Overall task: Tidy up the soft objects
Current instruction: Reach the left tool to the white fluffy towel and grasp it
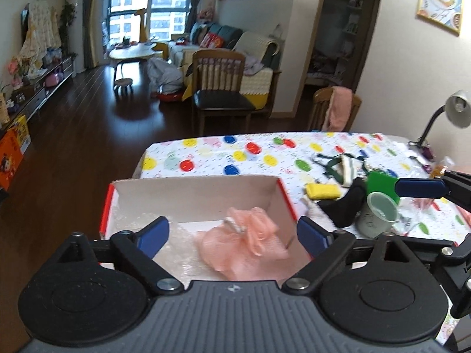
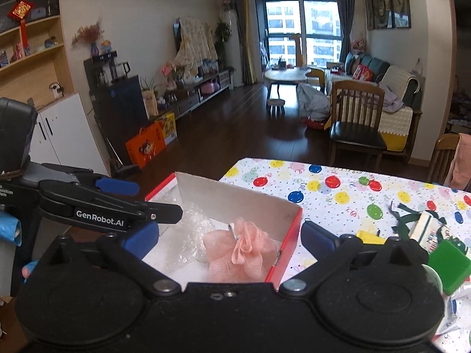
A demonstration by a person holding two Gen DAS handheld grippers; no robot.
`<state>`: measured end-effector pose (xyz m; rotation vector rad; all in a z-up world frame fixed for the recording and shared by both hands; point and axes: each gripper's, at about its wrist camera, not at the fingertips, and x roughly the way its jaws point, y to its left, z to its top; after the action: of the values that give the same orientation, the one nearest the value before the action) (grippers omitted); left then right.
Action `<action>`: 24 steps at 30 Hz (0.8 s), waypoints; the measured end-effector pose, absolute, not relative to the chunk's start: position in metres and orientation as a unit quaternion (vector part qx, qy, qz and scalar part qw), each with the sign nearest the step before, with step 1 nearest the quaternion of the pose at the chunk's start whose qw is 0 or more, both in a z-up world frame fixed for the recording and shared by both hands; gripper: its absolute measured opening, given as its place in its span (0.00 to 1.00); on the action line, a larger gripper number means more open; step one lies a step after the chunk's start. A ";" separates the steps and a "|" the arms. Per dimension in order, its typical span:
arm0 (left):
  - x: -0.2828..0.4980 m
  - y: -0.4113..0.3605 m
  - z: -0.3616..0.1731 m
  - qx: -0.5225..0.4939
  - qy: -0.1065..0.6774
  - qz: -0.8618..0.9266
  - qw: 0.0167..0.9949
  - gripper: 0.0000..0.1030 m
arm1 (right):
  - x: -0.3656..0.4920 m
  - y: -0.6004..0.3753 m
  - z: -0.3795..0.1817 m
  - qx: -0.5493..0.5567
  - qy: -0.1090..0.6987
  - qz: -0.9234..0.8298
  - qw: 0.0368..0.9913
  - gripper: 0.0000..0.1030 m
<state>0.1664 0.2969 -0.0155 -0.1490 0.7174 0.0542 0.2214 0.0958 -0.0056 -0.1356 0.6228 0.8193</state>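
We take the cardboard box (image 1: 194, 189) as our landmark and work across from its left. Above its left half hangs our left gripper (image 1: 232, 232), jaws spread wide and holding nothing. Inside the box, toward its right wall, lies the pink mesh bath puff (image 1: 250, 241), resting on crinkled clear bubble wrap (image 1: 141, 220). Our right gripper (image 2: 229, 239) hangs above the box's near right corner, likewise released and empty.

Right of the box, on the dotted tablecloth (image 1: 206, 150), wait the yellow sponge (image 1: 322, 191), a black sock (image 1: 344, 206), a striped white cloth with green straps (image 1: 343, 169), a green block (image 1: 382, 185) and a pale green cup (image 1: 379, 211).

We judge the puff settled, so the step in hand is reaching for the next soft piece. To do it well we should lift clear of the box's right wall before swinging over, approach the sponge from above with jaws kept wide, and avoid nudging the cup beside the sock.

The sock is partly hidden behind the cup and block, so its full shape is unclear. The bubble wrap blurs into the box floor, and the table's right end is cut off.
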 end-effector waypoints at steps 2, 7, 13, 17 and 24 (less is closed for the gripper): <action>0.161 0.289 -0.012 -0.074 0.341 0.017 0.937 0.97 | 0.213 0.086 -0.002 -0.062 0.287 0.390 0.873 1.00; 0.153 0.265 -0.007 -0.074 0.323 -0.017 0.943 0.98 | 0.198 0.057 0.001 -0.064 0.261 0.375 0.888 1.00; 0.148 0.228 -0.010 -0.065 0.308 -0.053 0.948 1.00 | 0.187 0.011 -0.004 -0.070 0.244 0.337 0.907 1.00; 0.150 0.204 -0.019 -0.071 0.310 -0.069 0.945 1.00 | 0.191 -0.023 -0.014 -0.062 0.253 0.313 0.913 1.00; 0.159 0.159 -0.040 -0.083 0.317 -0.074 0.942 1.00 | 0.211 -0.081 -0.039 -0.039 0.285 0.279 0.916 1.00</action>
<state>0.1589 0.1594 -0.0400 -0.1696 0.6476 -0.1511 0.2109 -0.0813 -0.0390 -0.0810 0.5870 0.5737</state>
